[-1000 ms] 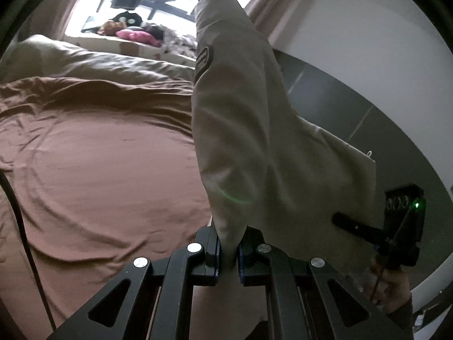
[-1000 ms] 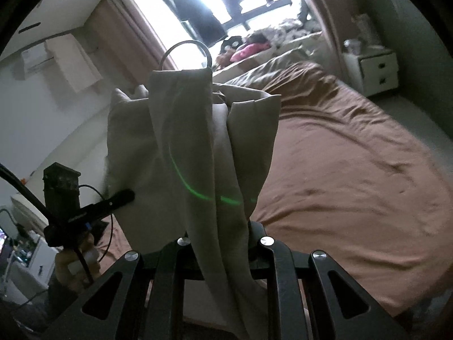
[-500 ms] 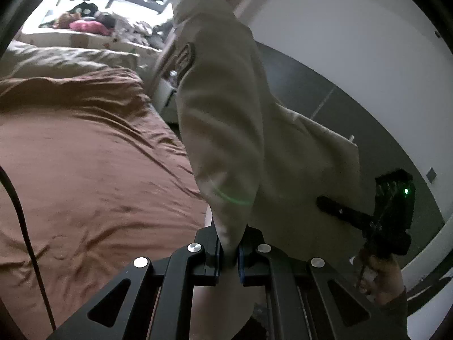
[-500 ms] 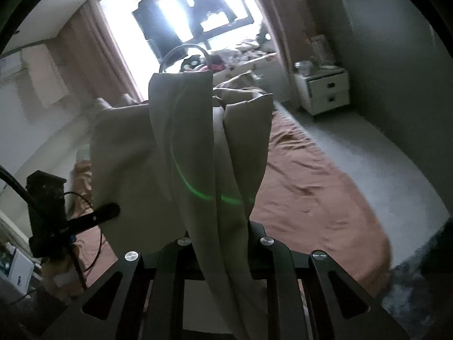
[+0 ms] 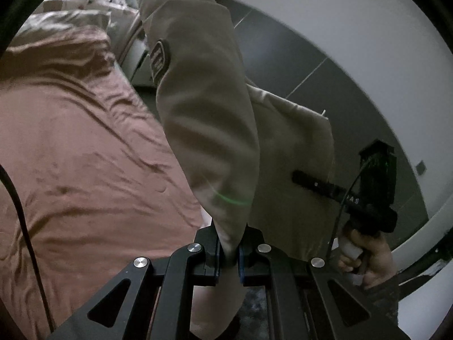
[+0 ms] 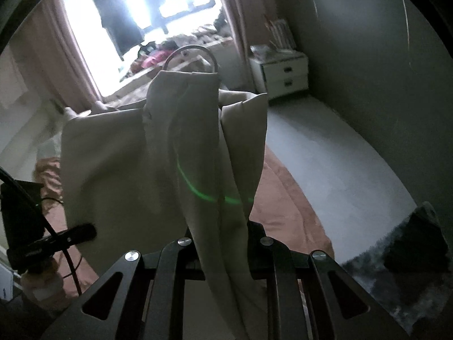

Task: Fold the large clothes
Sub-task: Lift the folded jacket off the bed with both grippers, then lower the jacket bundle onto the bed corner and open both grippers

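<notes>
**Jacket held up, folding barely begun**

The beige jacket point(image 5: 209, 119) hung in the air between 2 sets of tongs, above the near edge of the bed point(image 5: 73, 153) with its brown cover. The left tongs point(image 5: 228, 250) were pinched tight on a gathered fold of the cloth, and the right tongs point(image 6: 222, 250) gripped another bunched edge (a thin loop showed at the top of that part). No crease had been laid flat yet. As far as could be judged, the garment was only lifted and stretched out; spreading it on the bed and making every fold remained to be done.
</notes>
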`<state>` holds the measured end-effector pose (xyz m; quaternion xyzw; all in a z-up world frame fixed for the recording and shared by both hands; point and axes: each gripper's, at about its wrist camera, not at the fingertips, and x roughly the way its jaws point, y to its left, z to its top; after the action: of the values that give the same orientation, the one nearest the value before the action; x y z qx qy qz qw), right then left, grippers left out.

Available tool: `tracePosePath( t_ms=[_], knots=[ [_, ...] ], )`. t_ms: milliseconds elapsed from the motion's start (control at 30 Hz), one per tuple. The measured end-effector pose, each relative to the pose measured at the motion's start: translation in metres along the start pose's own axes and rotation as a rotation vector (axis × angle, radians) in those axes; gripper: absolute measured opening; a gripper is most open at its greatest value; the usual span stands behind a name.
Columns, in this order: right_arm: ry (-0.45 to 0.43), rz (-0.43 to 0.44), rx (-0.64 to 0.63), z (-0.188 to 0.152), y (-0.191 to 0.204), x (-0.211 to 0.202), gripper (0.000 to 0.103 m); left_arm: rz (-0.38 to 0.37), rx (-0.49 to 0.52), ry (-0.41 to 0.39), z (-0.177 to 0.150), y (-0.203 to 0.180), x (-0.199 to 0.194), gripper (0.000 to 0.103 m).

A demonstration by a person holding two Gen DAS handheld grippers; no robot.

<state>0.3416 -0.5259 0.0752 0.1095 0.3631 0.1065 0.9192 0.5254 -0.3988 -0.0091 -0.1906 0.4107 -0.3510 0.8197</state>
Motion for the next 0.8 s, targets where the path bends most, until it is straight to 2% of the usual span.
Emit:
tracePosePath(
  t_ms=[67,367,467,533,567,600,667,800],
  knots=[
    [0.041,-0.020,0.016,0.004,0.002,0.025,0.012,0.020,-0.030,0.048,0.004,0.018,0.022,0.008],
    [0.134,-0.111,0.014,0.031,0.041,0.118,0.012,0.115,-0.079,0.108,0.026,0.085,0.075,0.010],
    [0.172,-0.177,0.037,0.034,0.050,0.147,0.020,0.188,-0.078,0.140,0.027,0.107,0.094,0.015],
    [0.207,-0.209,0.082,0.039,0.040,0.165,0.035,0.231,-0.087,0.167,0.025,0.123,0.105,0.020],
    [0.210,-0.243,0.109,0.038,0.038,0.168,0.049,0.256,-0.096,0.193,0.022,0.133,0.110,0.024],
    [0.203,-0.284,0.125,0.040,0.034,0.167,0.056,0.268,-0.110,0.211,0.019,0.142,0.112,0.025],
    [0.168,-0.351,0.144,0.039,0.035,0.150,0.057,0.248,-0.141,0.208,0.013,0.152,0.109,0.026],
    [0.092,-0.304,0.247,0.025,0.037,0.103,0.057,0.237,-0.114,0.180,0.003,0.143,0.087,0.028]
  ],
)
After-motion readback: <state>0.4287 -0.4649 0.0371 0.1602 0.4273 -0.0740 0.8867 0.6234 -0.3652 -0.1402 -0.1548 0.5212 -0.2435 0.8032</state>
